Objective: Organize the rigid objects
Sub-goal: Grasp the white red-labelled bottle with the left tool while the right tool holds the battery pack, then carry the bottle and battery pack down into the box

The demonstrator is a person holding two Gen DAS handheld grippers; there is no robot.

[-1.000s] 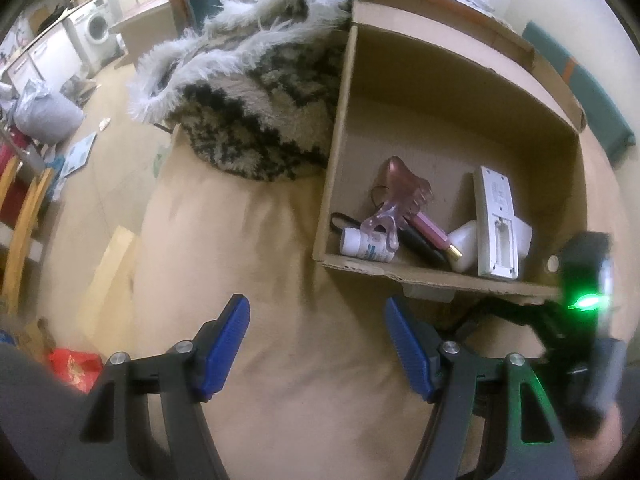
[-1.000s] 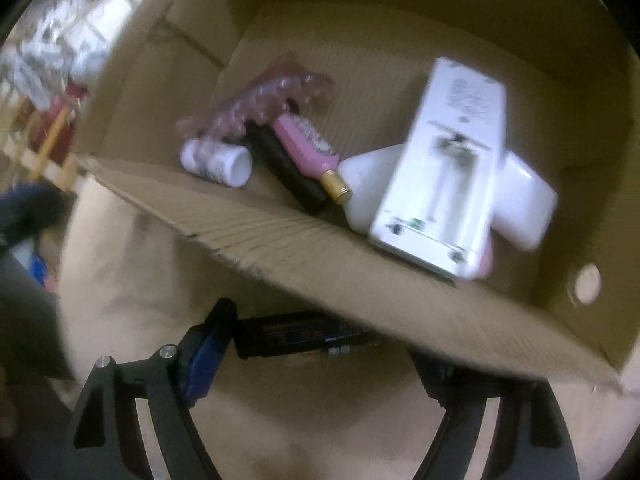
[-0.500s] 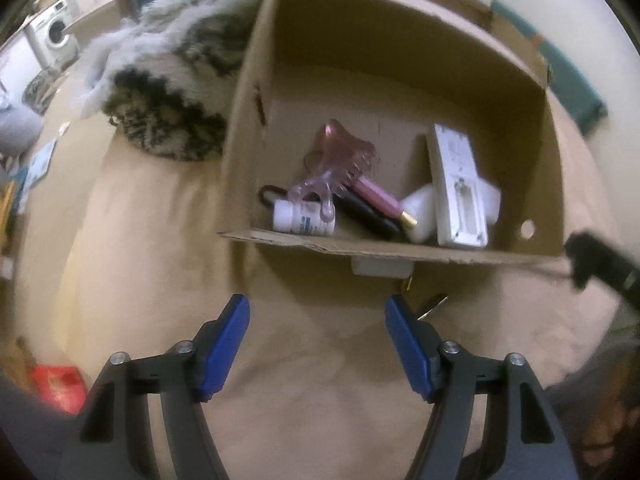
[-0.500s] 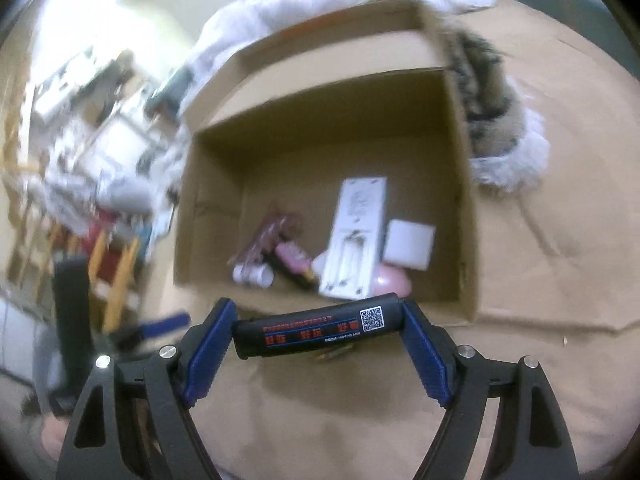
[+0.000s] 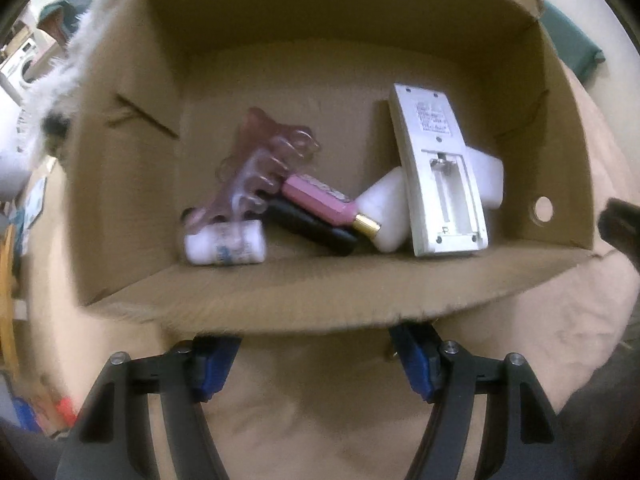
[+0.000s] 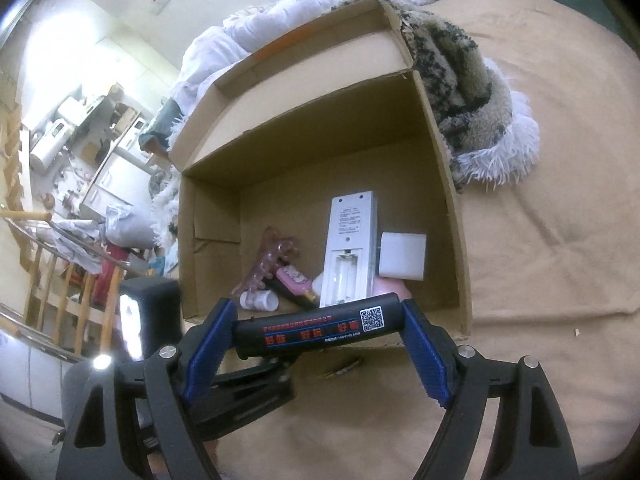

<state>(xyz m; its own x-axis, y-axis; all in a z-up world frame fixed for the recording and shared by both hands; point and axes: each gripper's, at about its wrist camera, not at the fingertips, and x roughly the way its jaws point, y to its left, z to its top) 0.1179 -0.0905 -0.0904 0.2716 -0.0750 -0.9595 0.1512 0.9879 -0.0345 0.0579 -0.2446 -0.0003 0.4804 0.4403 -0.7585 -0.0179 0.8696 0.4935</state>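
Observation:
A cardboard box (image 5: 332,304) (image 6: 460,240) sits open on a tan bedspread. It holds a white remote (image 5: 440,176) (image 6: 352,248) face down, a pink hair claw (image 5: 260,168), a pink tube (image 5: 324,200), a black item (image 5: 312,228), a small white bottle (image 5: 226,244) and white blocks (image 6: 402,256). My right gripper (image 6: 316,328) is shut on a black cylinder (image 6: 320,330) with red print, held above the box's near edge. My left gripper (image 5: 316,344) is open and empty, its fingertips under the box's front flap.
A furry patterned blanket (image 6: 472,92) lies against the box's right side in the right wrist view. White bedding (image 6: 320,8) lies behind the box. A small metal object (image 6: 342,369) lies on the bedspread (image 6: 540,280) before the box. A cluttered room lies to the left.
My left gripper has moved right and close up to the box's front flap. My right gripper has lifted the black cylinder from under the flap to above the box.

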